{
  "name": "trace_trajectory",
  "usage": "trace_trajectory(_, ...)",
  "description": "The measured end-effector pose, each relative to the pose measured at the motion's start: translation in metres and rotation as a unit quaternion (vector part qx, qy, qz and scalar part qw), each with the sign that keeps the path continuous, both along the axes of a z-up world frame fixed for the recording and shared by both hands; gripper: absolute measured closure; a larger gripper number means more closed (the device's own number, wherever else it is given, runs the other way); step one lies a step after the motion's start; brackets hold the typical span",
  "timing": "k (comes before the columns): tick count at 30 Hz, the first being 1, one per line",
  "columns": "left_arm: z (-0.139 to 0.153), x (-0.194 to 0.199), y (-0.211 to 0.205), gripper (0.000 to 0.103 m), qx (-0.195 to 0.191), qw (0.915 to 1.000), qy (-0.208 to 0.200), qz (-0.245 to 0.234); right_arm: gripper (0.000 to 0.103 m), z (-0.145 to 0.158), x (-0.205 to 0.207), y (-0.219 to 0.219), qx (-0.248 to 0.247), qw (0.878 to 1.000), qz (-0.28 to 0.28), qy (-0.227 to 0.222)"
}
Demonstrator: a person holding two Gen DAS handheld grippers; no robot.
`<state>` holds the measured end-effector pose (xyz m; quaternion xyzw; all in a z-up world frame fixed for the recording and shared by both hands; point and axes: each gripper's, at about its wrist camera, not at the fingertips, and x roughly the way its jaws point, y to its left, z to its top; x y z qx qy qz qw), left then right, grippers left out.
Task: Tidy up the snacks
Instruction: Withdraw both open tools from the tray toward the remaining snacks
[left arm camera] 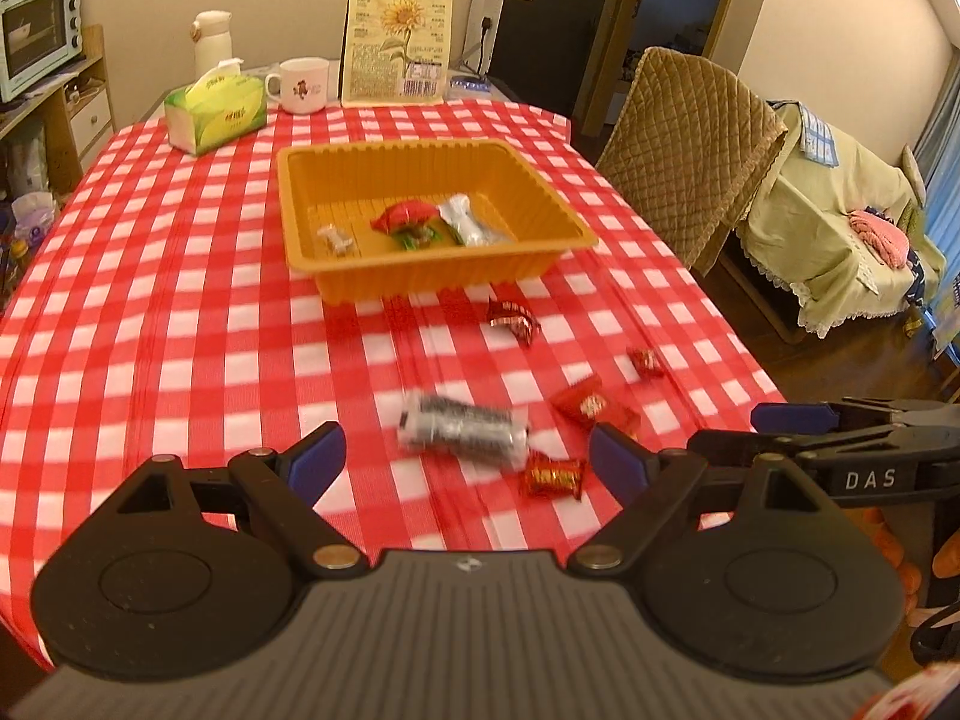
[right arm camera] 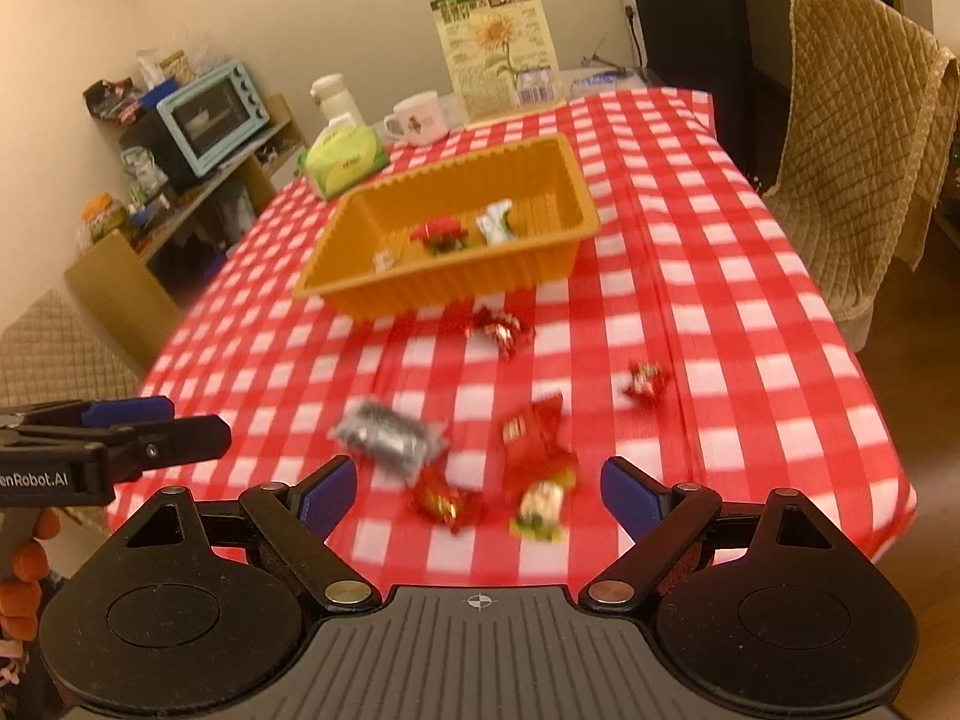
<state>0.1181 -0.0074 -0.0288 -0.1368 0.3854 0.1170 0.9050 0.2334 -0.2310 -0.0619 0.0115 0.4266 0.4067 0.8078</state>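
Gleaming foil candy (left arm camera: 552, 476), ribbed tray (left arm camera: 420, 276)

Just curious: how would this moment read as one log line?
left gripper open | right gripper open | orange tray partly filled | silver packet on tablecloth

White letters reading "DAS" stand on the black body of the right gripper (left arm camera: 870, 447) where it enters the left wrist view from the right. In the right wrist view, the left gripper (right arm camera: 90, 450) carries white lettering cut off by the picture's edge; the visible part reads "enRobot.AI". The sunflower bag (left arm camera: 397, 36) standing at the far end of the table bears printed text and a barcode label, probably Chinese characters, too small to read. Writing on the red snack wrappers is blurred.
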Motion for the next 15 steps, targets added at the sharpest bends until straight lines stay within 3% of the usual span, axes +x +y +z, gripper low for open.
trace_trajectory(15,-0.028,-0.018,-0.024,0.016,-0.003,0.9993,0.038,0.004,0.015,-0.031,-0.023,-0.019,-0.043,0.999,0.022,0.000)
